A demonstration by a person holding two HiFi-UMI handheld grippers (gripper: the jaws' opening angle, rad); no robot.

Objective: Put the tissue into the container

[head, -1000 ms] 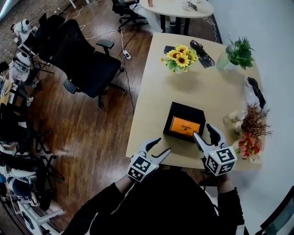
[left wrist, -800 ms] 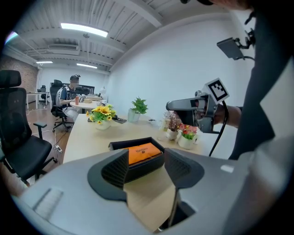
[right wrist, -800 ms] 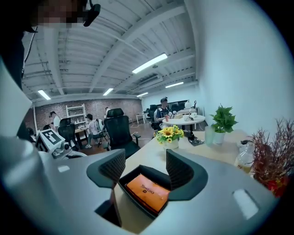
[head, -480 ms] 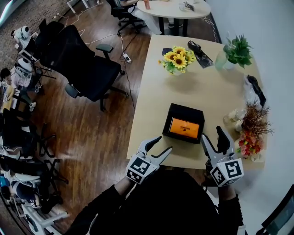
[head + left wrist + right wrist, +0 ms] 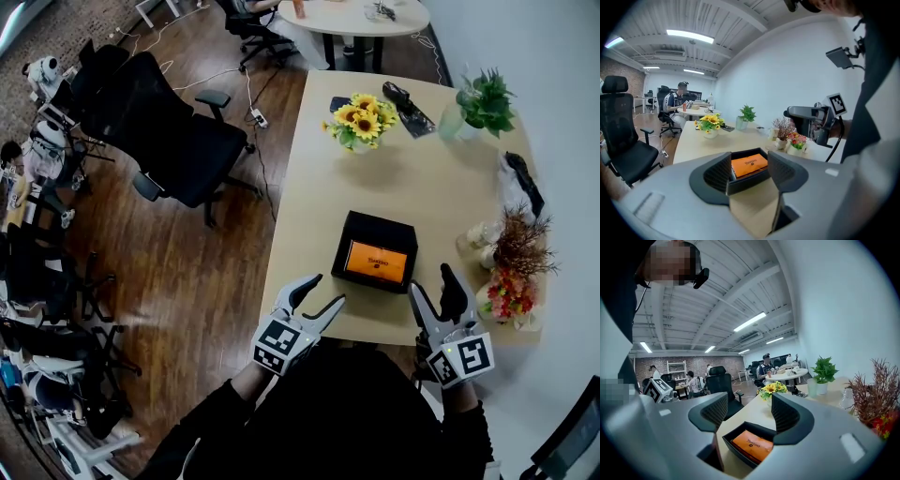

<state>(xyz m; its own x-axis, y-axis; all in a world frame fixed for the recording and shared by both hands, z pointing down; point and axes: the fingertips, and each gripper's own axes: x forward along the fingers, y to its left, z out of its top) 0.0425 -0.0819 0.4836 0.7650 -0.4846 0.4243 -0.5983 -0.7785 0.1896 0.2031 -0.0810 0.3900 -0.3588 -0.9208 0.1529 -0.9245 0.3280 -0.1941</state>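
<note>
Left tongs (image 5: 323,292) and right tongs (image 5: 432,281) open and empty beside the container (image 5: 382,227)

An orange pack (image 5: 378,262), probably the tissue though its print is too small to read, lies inside the black container on the table (image 5: 412,178). The left tongs hover at the container's 7 o'clock and the right tongs at its 4 o'clock, both off the table's near edge.

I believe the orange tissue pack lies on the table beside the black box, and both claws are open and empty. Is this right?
Not quite: the orange tissue pack lies inside the black box, not beside it, as the head view shows. The left claw and right claw are open and empty.
</note>
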